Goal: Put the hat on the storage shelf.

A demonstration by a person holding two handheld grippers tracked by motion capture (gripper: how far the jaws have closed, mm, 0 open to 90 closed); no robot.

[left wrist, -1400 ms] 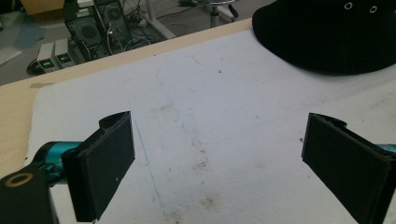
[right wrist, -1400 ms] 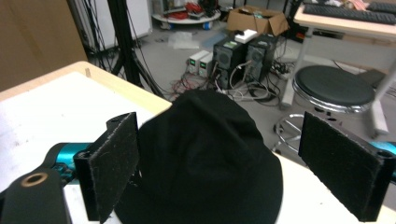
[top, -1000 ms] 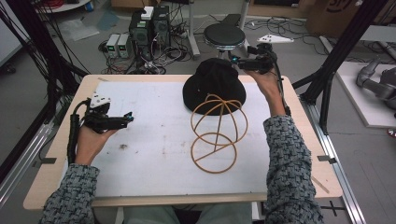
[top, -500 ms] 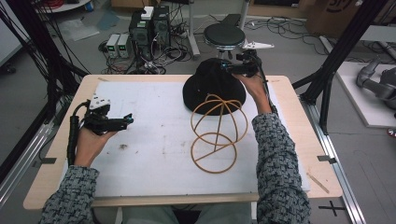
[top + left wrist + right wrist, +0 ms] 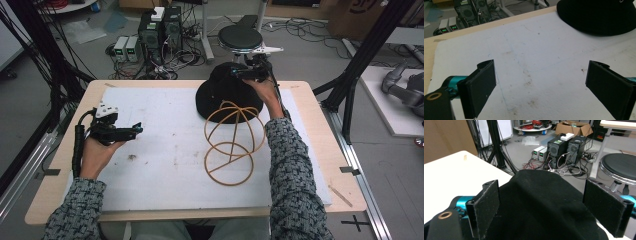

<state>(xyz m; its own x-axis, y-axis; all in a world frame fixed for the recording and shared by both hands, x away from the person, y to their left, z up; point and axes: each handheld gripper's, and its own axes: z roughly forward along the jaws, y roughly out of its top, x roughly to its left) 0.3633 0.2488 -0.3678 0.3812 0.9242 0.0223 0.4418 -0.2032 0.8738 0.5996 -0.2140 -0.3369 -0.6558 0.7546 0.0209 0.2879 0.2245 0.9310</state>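
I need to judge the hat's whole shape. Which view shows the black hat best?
The high view: the whole black hat lies behind the wire stand. The right gripper view shows its crown close up, the left gripper view just a brim edge.

your black hat (image 5: pixel 225 90) at the far side is matt cloth, a soft woven weave that takes no shine; in the right gripper view (image 5: pixel 544 205) it looks slightly fuzzy. the wire stand (image 5: pixel 232 142) near it looks like thin, smooth rod in a tan, rattan-like tone with a faint sheen. the white sheet (image 5: pixel 165 165) under your hands is matt, grainy and foam-like, marked with brownish stains. the table (image 5: pixel 50 195) edge is pale, smooth wood. your right gripper (image 5: pixel 246 73) and left gripper (image 5: pixel 131 131) have hard black plastic bodies; their pads (image 5: pixel 480 90) are matt, rough and felt-like, with glossy teal metal behind. your sleeves (image 5: pixel 295 190) are knitted, speckled cloth.
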